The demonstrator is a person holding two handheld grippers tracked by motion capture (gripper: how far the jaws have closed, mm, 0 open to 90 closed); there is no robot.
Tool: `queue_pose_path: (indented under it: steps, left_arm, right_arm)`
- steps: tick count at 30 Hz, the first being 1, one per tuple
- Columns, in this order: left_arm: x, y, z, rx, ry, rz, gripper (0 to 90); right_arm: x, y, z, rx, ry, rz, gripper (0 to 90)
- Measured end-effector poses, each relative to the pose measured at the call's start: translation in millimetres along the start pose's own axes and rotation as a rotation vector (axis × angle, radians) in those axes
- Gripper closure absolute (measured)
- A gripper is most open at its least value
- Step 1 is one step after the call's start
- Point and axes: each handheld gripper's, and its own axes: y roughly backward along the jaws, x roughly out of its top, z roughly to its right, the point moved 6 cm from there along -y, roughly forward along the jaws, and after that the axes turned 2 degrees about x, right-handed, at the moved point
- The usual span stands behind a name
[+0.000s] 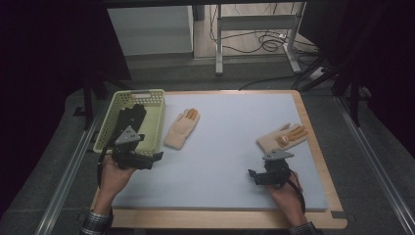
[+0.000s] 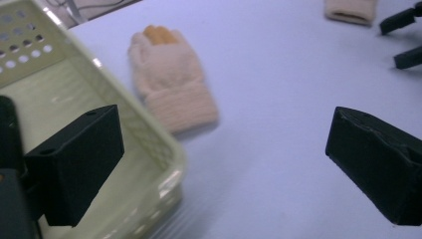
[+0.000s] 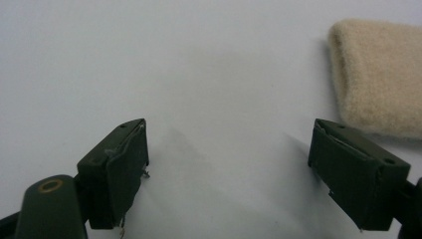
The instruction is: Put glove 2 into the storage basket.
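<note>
Gloves, two of them, cream knit with orange fingertips, lie flat on the pale blue mat [image 1: 230, 147]. The left glove [image 1: 181, 128] rests just beside the yellow-green perforated basket [image 1: 155, 105], cuff toward the person, apart from the basket wall. The right glove [image 1: 282, 137] lies near the mat's right edge, cuff pointing toward the right gripper [image 1: 255, 175].

Left gripper [image 1: 147, 159]: jaws spread wide, nothing between them. In the left gripper view one jaw stands over the basket interior and the other over bare mat, with the basket's near corner between them. The left glove [image 2: 171, 79] lies ahead of that gap, untouched. A dark object [image 1: 129, 120] occupies part of the basket; its identity cannot be told.

Right gripper: jaws likewise wide apart and empty, low over the mat. Its own view puts the cuff of the right glove [image 3: 378, 74] just beyond the right-hand jaw, not between the two.

Assessment: both tools appear staged for pickup, each nearest its own glove. The basket at the left edge is the probable destination. Neither glove is gripped yet.
</note>
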Motion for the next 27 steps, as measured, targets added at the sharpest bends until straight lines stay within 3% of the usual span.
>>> queue_pose_path:
  steps: [7, 13, 22, 24, 27]
  left_arm:
    - [-14.3, -7.9, 29.7, -0.035, -0.04, -0.004, 2.3]
    - [-37.7, -27.9, 47.1, -0.042, -0.057, -0.043, 2.3]
    - [-72.2, -56.6, 49.9, -0.033, -0.048, -0.153, 2.5]
    - [-76.6, -59.1, 48.9, -0.008, -0.059, -0.179, 2.3]
    - [-82.1, -62.5, 47.1, -0.023, -0.02, -0.193, 2.3]
  right_arm:
    - [0.0, 0.1, 0.1, 0.001, -0.003, -0.003, 15.7]
    - [0.3, -0.2, 0.0, 0.002, -0.001, -0.007, 15.6]
    - [0.5, -0.3, -0.1, -0.001, -0.013, -0.01, 15.5]
    - [0.9, -0.6, -0.5, -0.01, -0.023, -0.011, 15.3]
    - [1.0, -0.8, -0.8, -0.015, -0.022, -0.011, 14.9]
